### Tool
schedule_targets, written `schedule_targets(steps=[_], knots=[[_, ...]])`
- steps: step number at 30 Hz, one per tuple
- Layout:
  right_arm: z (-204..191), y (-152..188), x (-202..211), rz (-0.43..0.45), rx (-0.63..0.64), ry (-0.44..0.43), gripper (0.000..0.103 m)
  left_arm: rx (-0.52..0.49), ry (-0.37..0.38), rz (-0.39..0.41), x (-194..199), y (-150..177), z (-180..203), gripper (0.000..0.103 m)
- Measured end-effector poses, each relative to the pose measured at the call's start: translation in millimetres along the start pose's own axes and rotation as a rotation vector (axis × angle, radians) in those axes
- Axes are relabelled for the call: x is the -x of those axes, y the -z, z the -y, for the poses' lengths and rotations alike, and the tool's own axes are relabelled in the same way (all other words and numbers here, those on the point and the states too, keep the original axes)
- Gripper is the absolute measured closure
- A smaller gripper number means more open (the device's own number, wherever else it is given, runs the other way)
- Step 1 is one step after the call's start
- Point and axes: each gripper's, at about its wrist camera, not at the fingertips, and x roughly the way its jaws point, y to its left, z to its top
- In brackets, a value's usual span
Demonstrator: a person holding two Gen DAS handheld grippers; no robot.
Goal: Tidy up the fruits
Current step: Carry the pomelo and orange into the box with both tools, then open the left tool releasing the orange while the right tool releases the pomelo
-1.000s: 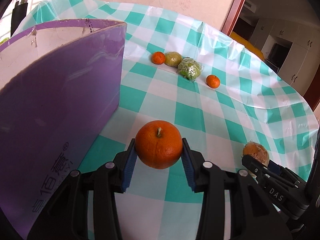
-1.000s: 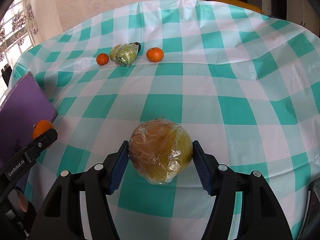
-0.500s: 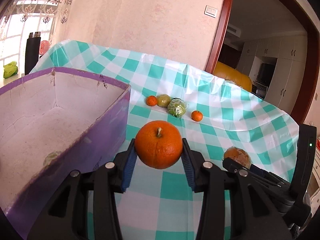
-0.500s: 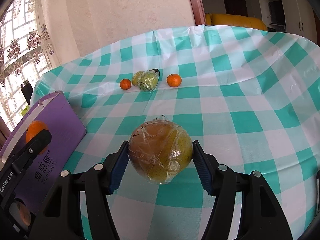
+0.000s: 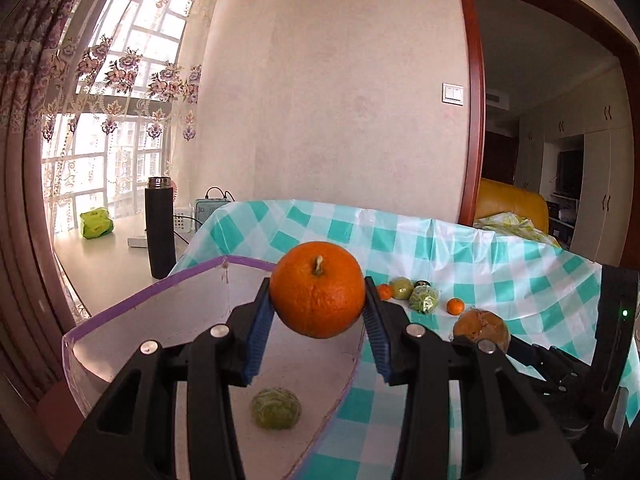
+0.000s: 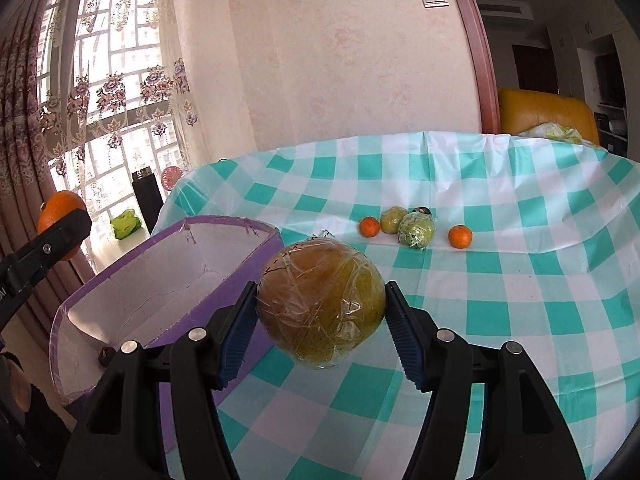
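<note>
Two loads aloft: left gripper (image 5: 318, 334) jaws clenched on orange (image 5: 317, 289), right gripper (image 6: 322, 334) on wrapped fruit (image 6: 321, 305). Risks: film slipping from pads; drop missing purple box (image 6: 224, 276), lower left, rolling off tabletop (image 6: 520, 280).

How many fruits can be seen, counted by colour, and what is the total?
Orange: 3: big orange in left gripper, two small ones.
Green: 3: two on the cloth, one in the box.
Yellow-brown, wrapped: 1, in right gripper.
Total: 7

An orange (image 5: 318, 294), stem up, hangs above the purple box (image 5: 160, 292), where one green wrapped fruit (image 5: 276, 407) lies. A film-wrapped, possibly pear-like fruit (image 6: 321, 310) hangs beside the box. Four small fruits (image 6: 414, 228) line the tablecloth's (image 6: 520, 280) far edge.
</note>
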Motion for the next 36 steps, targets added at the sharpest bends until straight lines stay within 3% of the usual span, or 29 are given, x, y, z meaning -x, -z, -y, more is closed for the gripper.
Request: schedule_targets(steps=[4, 7, 11, 18, 21, 27, 36], knots=[[-38, -8, -4, -0.005, 0.075, -0.065, 0.041, -0.008, -0.097, -0.086, -10, -6, -44, 0.059], [-71, -15, -11, -0.032, 0.142, -0.117, 0.041, -0.053, -0.148, -0.221, -31, -5, -75, 0.059], [-119, -19, -33, -0.143, 0.274, -0.166, 0.041, -0.083, -0.167, -0.377, -54, 10, -108, 0.059], [-188, 3, -88, -0.440, 0.586, -0.121, 0.041, -0.154, -0.211, -0.548, -79, 36, -133, 0.059], [-199, 13, -106, -0.561, 0.654, -0.137, 0.041, -0.181, -0.221, -0.604, -88, 43, -137, 0.059], [-208, 28, -127, -0.700, 0.755, -0.133, 0.041, -0.198, -0.231, -0.686, -102, 54, -147, 0.059], [-207, 44, -141, -0.783, 0.808, -0.094, 0.041, -0.181, -0.200, -0.737, -117, 53, -155, 0.058]])
